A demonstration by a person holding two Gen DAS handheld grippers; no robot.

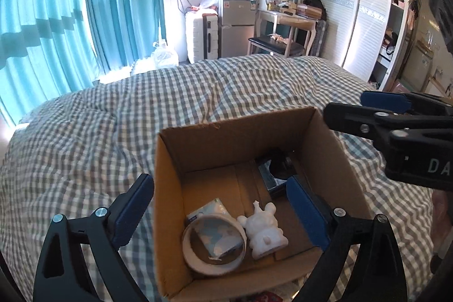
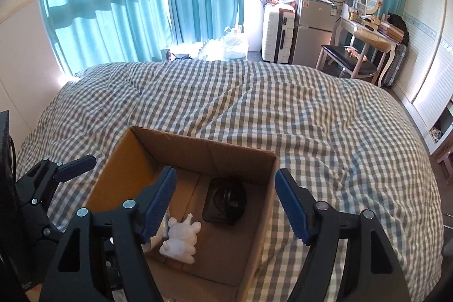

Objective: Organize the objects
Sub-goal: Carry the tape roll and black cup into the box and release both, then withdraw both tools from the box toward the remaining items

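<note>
Two sets of tongs hang over an open cardboard box [image 1: 226,149] that sits on a bed with a grey-and-white checked cover [image 1: 85,132]. In the left wrist view the left tongs [image 1: 220,212] fill the bottom of the frame, tilted down toward the box, with their blue-padded fingers [image 1: 133,211] spread wide and nothing between them: one finger lies outside the box's left wall, lower left of the frame, and the other reaches over the inside near its right wall. The right tongs [image 1: 368,106] enter from the right edge of that frame, above the box's right rim; from this side I cannot tell how their fingers stand.

The right wrist view settles it: the right tongs [image 2: 225,205] point down into the box [image 2: 158,143] with their fingers well apart and empty, one over the box floor at lower centre-left, the other beyond the right wall above the bed cover [image 2: 311,109]. The left tongs [image 2: 73,163] show at the left edge of that frame.

Inside the box, a white figurine [image 1: 264,231] lies near the front, just beside a roll of tape [image 1: 213,244] that rings a small blue-and-white packet [image 1: 218,231]. A black object [image 2: 225,200] rests toward the box's far right corner.
</note>
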